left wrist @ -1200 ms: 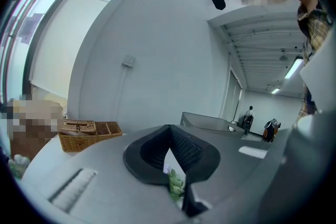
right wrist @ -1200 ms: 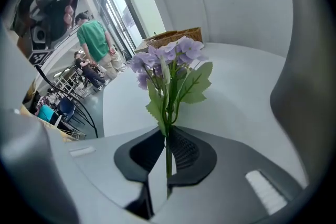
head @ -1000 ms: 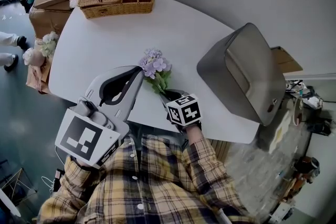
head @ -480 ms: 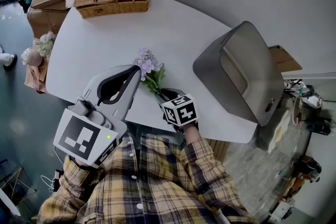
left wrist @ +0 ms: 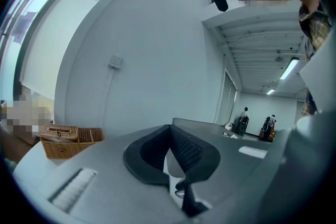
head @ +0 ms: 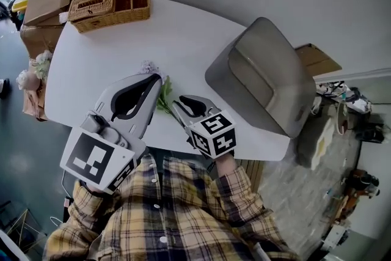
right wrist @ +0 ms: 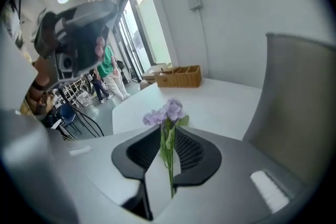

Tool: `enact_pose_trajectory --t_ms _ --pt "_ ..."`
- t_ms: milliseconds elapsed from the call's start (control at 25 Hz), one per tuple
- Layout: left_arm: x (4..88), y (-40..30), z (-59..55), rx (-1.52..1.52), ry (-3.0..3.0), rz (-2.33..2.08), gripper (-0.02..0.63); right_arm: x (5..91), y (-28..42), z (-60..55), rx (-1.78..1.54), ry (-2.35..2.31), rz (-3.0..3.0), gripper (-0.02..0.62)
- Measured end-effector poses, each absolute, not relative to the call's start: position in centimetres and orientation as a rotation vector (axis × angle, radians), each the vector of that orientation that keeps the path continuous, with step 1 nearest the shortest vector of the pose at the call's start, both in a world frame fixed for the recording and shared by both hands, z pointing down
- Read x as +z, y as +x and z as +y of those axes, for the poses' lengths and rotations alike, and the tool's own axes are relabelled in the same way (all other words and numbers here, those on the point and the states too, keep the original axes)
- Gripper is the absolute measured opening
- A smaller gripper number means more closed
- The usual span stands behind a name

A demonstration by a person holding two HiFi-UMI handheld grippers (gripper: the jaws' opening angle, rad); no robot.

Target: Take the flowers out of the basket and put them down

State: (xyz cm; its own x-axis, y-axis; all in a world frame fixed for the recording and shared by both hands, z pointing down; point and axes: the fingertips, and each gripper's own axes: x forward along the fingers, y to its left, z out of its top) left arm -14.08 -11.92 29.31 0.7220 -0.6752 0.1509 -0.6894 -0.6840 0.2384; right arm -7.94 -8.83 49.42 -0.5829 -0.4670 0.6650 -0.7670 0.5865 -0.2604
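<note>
The purple flowers (head: 162, 95) lie on the white table (head: 91, 64), close to its near edge. Their stem sits between the jaws of the right gripper (head: 177, 106). Those jaws are a little apart and closing, not squeezing it. The left gripper (head: 157, 77) is just left of the flowers, jaws together, with nothing in them. The basket (head: 110, 6) sits far off at the back left. A grey chair (head: 263, 82) is on the right.

No text, brand, number or sign can be read in any view. Only unlettered black-and-white square patterns are shown in the head view, on the left marker cube (head: 95, 159) at seven o'clock and the right marker cube (head: 214, 134) at six o'clock.
</note>
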Motion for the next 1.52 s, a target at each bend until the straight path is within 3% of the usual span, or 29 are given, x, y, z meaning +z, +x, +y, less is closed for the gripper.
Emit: enact_pose_trajectory --t_ms 280,640,1520 --pt "27.3 -9.7 -11.8 0.033 2.724 -0.989 0.011 37.9 -5.6 -9.9 0.551 1.127 -2.494 0.077" --pt "25.0 -4.8 -10.9 -0.003 2.783 -0.895 0.011 28.0 -0.7 -8.9 0.326 1.305 -2.638 0.005" --pt "23.4 2.1 -8.6 0.030 2.883 -0.669 0.008 24.7 5.4 -7.9 0.252 1.327 -2.706 0.005"
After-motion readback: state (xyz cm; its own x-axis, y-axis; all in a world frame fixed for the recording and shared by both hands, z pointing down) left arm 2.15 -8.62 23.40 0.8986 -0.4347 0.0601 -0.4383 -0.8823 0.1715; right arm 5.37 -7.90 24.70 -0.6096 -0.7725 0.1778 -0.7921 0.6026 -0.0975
